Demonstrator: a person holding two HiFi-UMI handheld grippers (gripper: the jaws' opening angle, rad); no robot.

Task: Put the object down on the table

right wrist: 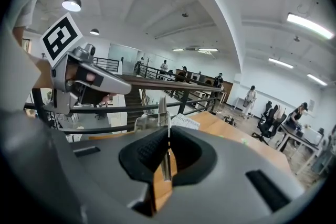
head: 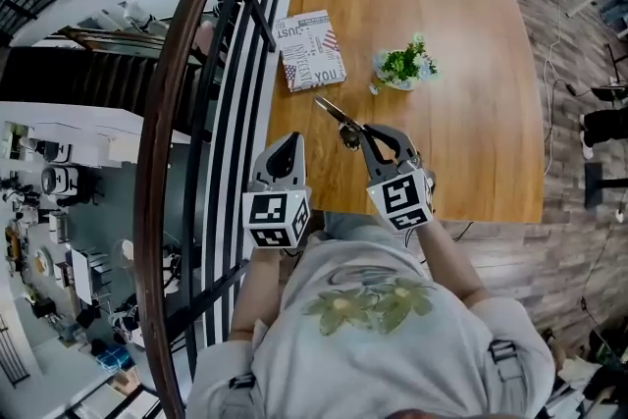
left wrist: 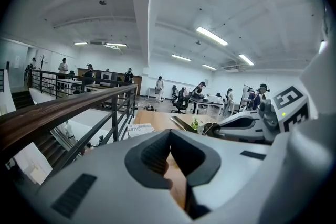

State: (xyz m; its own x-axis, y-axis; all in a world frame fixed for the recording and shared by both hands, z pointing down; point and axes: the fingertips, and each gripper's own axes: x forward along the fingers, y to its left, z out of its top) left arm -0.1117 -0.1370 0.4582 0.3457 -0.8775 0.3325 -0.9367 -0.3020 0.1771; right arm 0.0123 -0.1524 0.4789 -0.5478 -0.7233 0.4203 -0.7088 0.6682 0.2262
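My right gripper is shut on a thin metal tool, which sticks out from the fingertips toward the far left, above the near part of the wooden table. In the right gripper view the tool's flat blade stands on edge, pinched between the dark pads. My left gripper hovers beside it at the table's near-left corner, shut with nothing in it. In the left gripper view the left gripper is shut too, and the right gripper with the tool shows at the right.
A patterned book lies at the table's far left and a small potted plant stands near the middle. A dark railing runs along the table's left side over a stairwell. Chairs and desks stand beyond the far edge.
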